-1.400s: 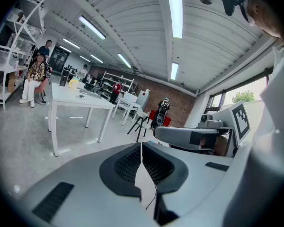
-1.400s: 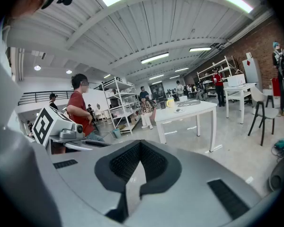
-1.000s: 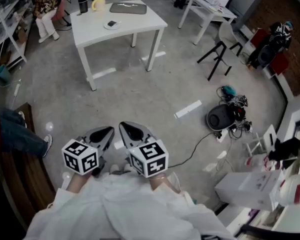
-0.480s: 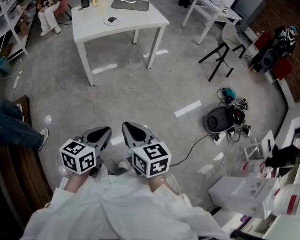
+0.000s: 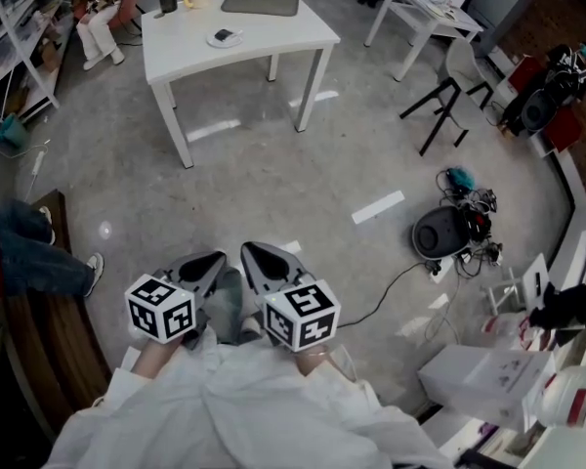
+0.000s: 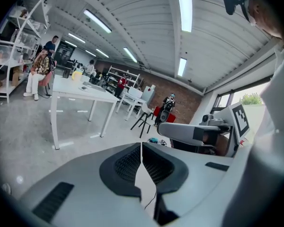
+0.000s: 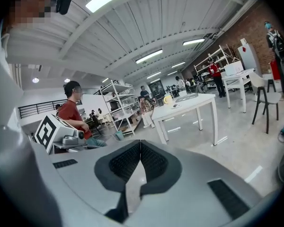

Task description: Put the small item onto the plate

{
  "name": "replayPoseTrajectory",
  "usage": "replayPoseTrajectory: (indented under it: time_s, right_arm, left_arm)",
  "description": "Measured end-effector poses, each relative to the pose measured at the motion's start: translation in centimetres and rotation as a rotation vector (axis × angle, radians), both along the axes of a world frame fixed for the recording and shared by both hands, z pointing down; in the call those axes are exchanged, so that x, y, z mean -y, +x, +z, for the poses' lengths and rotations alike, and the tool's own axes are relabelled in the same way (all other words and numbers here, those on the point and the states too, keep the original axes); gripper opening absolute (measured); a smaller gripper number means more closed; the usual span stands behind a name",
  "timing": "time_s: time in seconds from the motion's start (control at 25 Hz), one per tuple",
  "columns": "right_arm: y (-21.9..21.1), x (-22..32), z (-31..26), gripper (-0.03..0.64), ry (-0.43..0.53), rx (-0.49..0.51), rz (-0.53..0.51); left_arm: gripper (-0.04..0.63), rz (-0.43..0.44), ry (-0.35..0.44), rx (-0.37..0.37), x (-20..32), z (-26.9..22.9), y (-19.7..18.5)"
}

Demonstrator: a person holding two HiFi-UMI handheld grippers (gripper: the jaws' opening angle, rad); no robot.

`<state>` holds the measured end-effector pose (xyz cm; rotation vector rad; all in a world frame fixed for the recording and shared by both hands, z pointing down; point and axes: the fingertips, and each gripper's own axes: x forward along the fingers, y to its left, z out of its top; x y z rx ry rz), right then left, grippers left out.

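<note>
left gripper (image 5: 211, 263), right gripper (image 5: 255, 254) — still closed, empty | table (image 5: 273, 33) shifted slightly right

Small round white plate (image 5: 213, 41) lies flat on white counter (image 5: 283, 39), approx mid-top, toward the back-left part. Small dark flat item (image 5: 226, 35) rests on plate, nr centre; shape too small to tell.

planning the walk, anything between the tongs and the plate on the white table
Nothing visible does: only open floor lies between the left tongs, the right tongs and the table with the plate.
</note>
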<state>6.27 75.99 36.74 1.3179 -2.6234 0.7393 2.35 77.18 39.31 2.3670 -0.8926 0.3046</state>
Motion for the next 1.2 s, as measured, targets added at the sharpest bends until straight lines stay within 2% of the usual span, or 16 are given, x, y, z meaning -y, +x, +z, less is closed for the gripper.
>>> replayPoseTrajectory:
  time_s: [0.32, 0.68, 0.88, 1.2]
  right_arm:
    - [-0.7, 10.8, -0.2, 0.015, 0.028, -0.017, 0.101]
    - [-5.5, 23.6, -2.7, 0.015, 0.078, -0.054, 0.160]
    - [-6.8, 27.6, -2.2, 0.015, 0.058, -0.061, 0.194]
    - [-6.6, 32.6, -0.5, 0.015, 0.018, -0.069, 0.210]
  left_arm:
    - [0.018, 0.045, 0.038, -0.009, 11.1, -0.8, -2.2]
    - [0.018, 0.061, 0.088, -0.039, 24.7, -3.9, -7.5]
    - [0.018, 0.088, 0.050, -0.048, 28.7, -3.0, -9.0]
    - [0.018, 0.104, -0.009, -0.063, 33.0, -0.7, -9.0]
